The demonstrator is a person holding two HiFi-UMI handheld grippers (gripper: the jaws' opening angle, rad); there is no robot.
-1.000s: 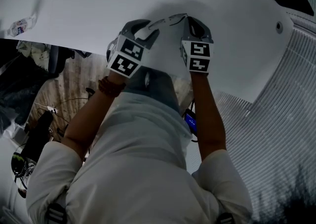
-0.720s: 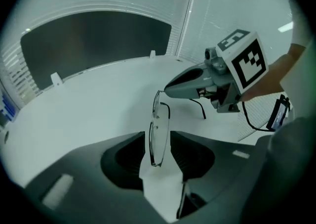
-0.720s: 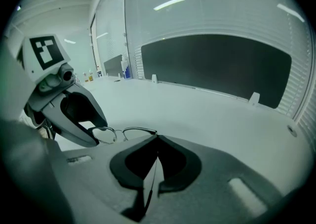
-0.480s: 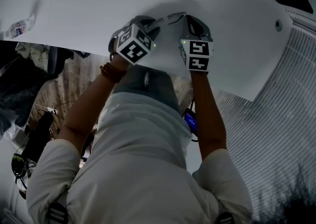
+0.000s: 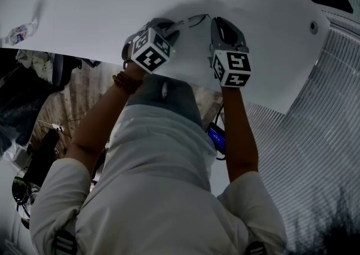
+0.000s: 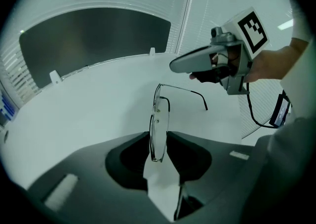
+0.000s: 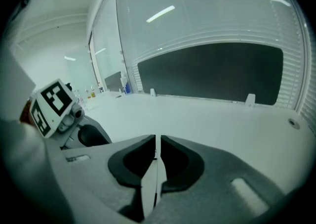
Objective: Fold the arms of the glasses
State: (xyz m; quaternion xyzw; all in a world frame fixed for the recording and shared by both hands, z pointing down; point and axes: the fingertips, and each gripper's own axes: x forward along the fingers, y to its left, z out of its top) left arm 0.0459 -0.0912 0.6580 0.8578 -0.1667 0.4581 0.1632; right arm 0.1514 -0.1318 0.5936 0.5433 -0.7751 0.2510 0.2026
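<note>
Thin wire-rimmed glasses (image 6: 158, 119) stand on edge over the white table (image 5: 84, 6), one lens between the jaws of my left gripper (image 6: 159, 154). Those jaws are closing and the pads press on the lens rim. One arm (image 6: 190, 91) sticks out open to the right; the other cannot be made out. In the head view the glasses (image 5: 191, 21) lie between both grippers. My right gripper (image 6: 177, 64) hovers just above and to the right of that arm, apart from it. In its own view the right gripper (image 7: 157, 156) is shut with nothing held.
A small bottle (image 5: 21, 30) lies at the table's far left. A round grommet hole (image 5: 314, 25) sits near the table's right corner. The near table edge runs just below both grippers. Cables and dark gear lie on the floor at the left.
My left gripper rolled, dropped onto the glasses and closed on the lens. My right gripper drew back from the glasses, rising and shifting right.
</note>
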